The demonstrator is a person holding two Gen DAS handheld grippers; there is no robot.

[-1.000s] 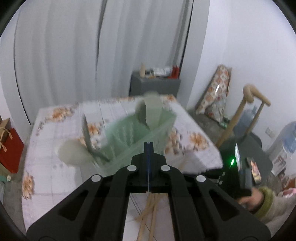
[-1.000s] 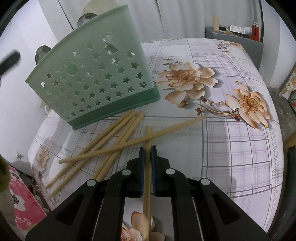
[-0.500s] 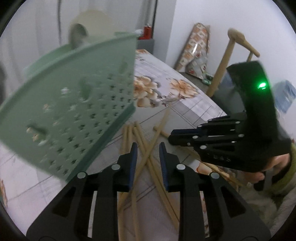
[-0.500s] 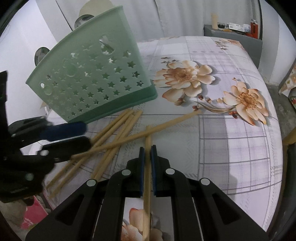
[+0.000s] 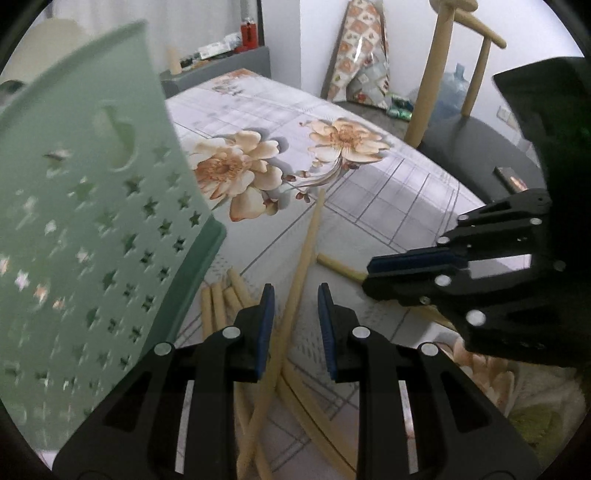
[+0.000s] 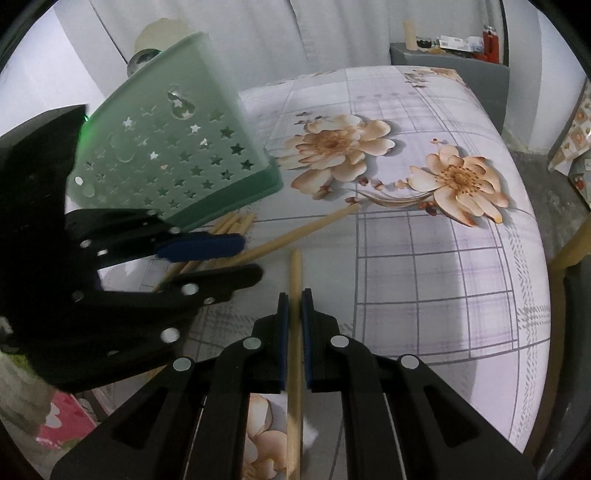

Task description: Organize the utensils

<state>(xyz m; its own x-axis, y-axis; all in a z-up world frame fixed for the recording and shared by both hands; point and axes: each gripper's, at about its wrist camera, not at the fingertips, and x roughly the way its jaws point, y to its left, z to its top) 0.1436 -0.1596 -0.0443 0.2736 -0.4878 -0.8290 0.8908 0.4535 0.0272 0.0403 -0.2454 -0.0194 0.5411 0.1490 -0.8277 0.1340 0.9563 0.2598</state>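
The right gripper [image 6: 294, 301] pinches one chopstick [image 6: 295, 354], while the left gripper [image 5: 295, 295] has just spread its jaws around a long chopstick [image 5: 301, 273] without pressing it. The rest lie in a crossed heap [image 5: 225, 301] on the table [image 6: 424, 280] beside the green basket [image 6: 173, 162]. If the left closes carelessly it may catch two sticks or roll the pile — and the grippers, near each other, could knock together.

A lived-in home, most likely a dining corner. A table [image 6: 424, 266] under a flower-print cloth stands before long white curtains [image 6: 332, 33], with a wooden chair [image 5: 439, 74] at its edge. A grey cabinet [image 6: 454, 77] beyond the far edge carries small household bottles and clutter.
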